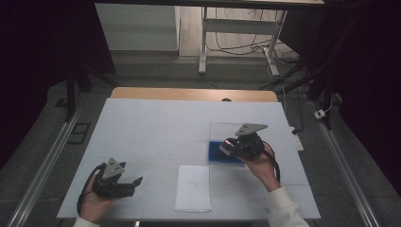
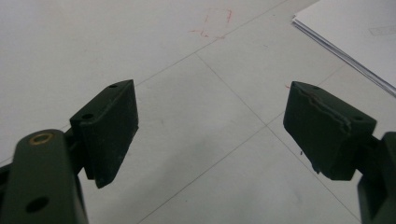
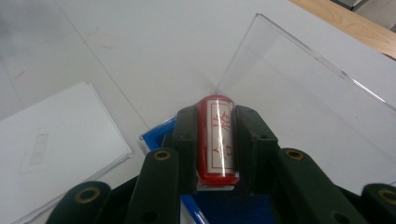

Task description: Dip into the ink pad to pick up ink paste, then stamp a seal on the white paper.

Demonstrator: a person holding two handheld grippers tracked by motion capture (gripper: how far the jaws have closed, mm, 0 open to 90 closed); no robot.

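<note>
While the right tongs [image 3: 215, 140] pinch a red stamp [image 3: 217, 135] between their jaws, we judge the work to be somewhere in its middle. In the right gripper view the stamp lies lengthwise between the two black jaws, its white label with red characters facing up, and it sits at the centre of the frame over a blue ink pad [image 3: 224, 205] whose clear lid [image 3: 299, 93] stands open toward the upper right. In the high view the same right tongs [image 1: 231, 147] hover over the blue ink pad [image 1: 222, 156] right of centre, with the stack of white paper [image 1: 193, 187] at lower centre, near the pad but apart from it.

We take the stamp as picked up and brought to the pad. Whether it has been inked we cannot tell. A faint rectangular mark shows on the top sheet [image 3: 39, 148] at the left of the right gripper view, too blurred to read, so pressing the stamp onto the paper seems to remain.

The left tongs [image 1: 135, 184] rest at the lower left of the high view; in the left gripper view they [image 2: 210, 126] stand wide apart with nothing between them, over the bare bench [image 2: 140, 46].

We count one stamp, one ink pad with one lid, one paper stack, two tongs.
</note>
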